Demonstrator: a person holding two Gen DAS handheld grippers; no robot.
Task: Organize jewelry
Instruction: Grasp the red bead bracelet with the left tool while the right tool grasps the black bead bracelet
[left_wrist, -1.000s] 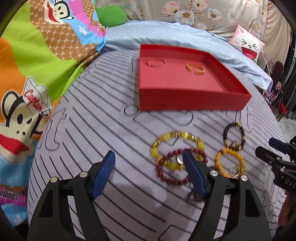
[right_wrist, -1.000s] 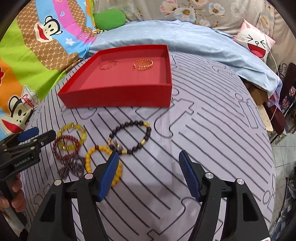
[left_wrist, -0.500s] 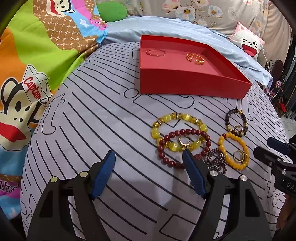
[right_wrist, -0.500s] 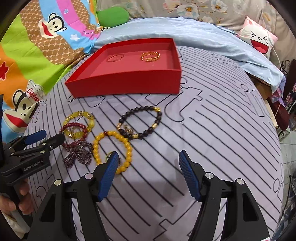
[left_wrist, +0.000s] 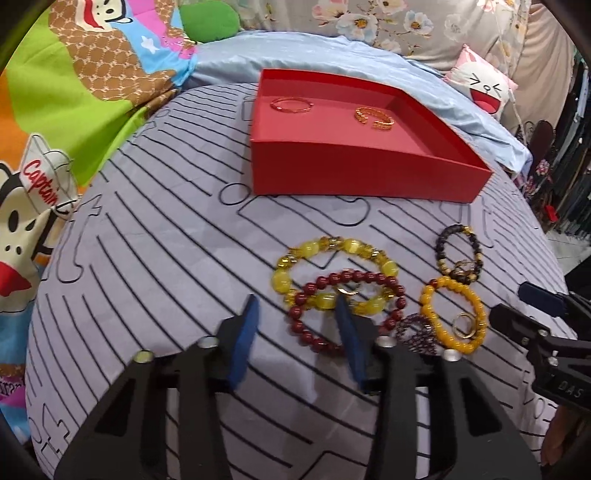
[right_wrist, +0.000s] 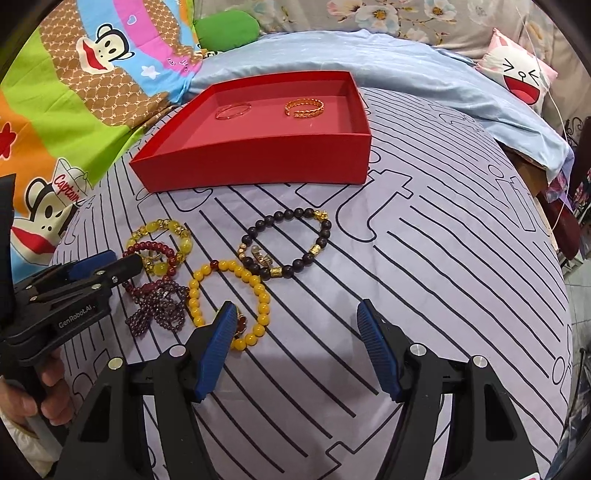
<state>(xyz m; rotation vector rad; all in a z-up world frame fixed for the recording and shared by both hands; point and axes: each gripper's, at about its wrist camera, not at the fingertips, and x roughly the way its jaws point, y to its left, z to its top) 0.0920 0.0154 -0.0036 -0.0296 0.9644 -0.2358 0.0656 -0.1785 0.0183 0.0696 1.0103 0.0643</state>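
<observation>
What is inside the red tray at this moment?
The red tray holds two pieces, lying apart near its far wall: a thin red bangle and a gold chain cuff. The near wall hides a strip of the floor.

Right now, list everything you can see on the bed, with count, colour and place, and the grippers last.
Tray: one, red, far side of the striped cover.
Thin bangle: one, reddish gold, in the tray, left.
Chain bangle: one, gold, in the tray, right.
Yellow-stone bracelet: one, on the cover, overlapped by the dark red one.
Dark red bracelet: one, near the left gripper.
Purple bracelet: one, bunched.
Amber bracelet: one, orange-yellow.
Black bracelet: one, gold accents.
Ring: one, gold, inside the amber bracelet.
Cat pillow: one, pink, far right.
Left gripper: open.
Right gripper: open.
</observation>
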